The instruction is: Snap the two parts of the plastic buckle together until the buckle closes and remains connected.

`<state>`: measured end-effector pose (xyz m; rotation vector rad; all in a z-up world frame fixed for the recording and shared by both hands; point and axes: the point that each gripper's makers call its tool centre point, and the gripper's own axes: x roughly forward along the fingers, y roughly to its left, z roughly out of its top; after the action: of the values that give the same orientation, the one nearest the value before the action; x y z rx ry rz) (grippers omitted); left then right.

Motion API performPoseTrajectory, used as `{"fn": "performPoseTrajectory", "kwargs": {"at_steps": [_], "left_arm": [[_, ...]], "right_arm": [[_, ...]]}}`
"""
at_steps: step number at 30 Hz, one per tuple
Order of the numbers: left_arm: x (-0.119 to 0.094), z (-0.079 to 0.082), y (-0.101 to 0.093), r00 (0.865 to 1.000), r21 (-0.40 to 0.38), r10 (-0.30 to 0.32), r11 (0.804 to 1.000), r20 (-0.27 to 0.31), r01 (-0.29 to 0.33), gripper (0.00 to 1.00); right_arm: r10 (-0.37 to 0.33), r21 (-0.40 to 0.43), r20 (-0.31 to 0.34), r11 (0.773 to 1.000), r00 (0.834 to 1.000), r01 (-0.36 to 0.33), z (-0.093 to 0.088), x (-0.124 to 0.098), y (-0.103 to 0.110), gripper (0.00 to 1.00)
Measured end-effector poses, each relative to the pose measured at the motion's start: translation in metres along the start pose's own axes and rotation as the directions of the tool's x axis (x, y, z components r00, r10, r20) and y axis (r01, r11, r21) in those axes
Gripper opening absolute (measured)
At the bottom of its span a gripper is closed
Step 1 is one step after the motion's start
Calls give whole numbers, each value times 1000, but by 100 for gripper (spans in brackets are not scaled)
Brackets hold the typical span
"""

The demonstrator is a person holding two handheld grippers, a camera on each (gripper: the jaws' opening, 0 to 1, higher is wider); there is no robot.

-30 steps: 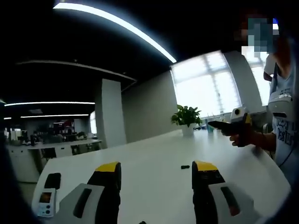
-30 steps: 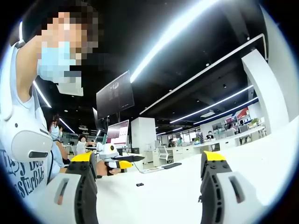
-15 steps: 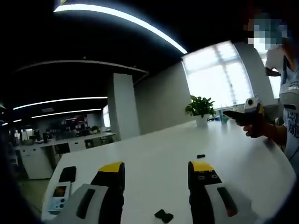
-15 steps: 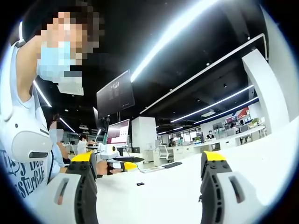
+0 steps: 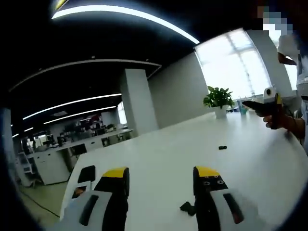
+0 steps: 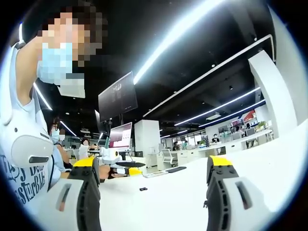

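Both grippers hang above the white table (image 5: 159, 159) with jaws spread wide and nothing between them — the left gripper (image 5: 161, 175) has one black buckle part (image 5: 188, 208) lying on the table just beside its right jaw, while the other part (image 5: 222, 147) sits well apart, farther out. From the right gripper (image 6: 154, 166), that far part (image 6: 142, 189) lies between the jaws in the distance, near the left gripper (image 6: 120, 168) — and the right gripper (image 5: 262, 106) shows at the table's edge in the left gripper view.
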<state>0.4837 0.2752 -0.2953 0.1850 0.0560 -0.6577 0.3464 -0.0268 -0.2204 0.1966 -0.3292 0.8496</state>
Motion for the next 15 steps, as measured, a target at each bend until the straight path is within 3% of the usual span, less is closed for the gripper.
{"fn": "performPoseTrajectory", "kwargs": {"at_steps": [8, 12, 15], "left_arm": [[0, -17, 9, 996, -8, 28, 1000, -80, -28, 56], [-2, -38, 14, 980, 14, 51, 999, -191, -49, 59], [-2, -42, 14, 976, 14, 50, 999, -212, -48, 60]], "right_arm": [[0, 0, 5, 1000, 1000, 0, 1, 0, 0, 94], [2, 1, 4, 1000, 1000, -2, 1, 0, 1, 94], [5, 0, 2, 1000, 1000, -5, 1, 1, 1, 94]]}}
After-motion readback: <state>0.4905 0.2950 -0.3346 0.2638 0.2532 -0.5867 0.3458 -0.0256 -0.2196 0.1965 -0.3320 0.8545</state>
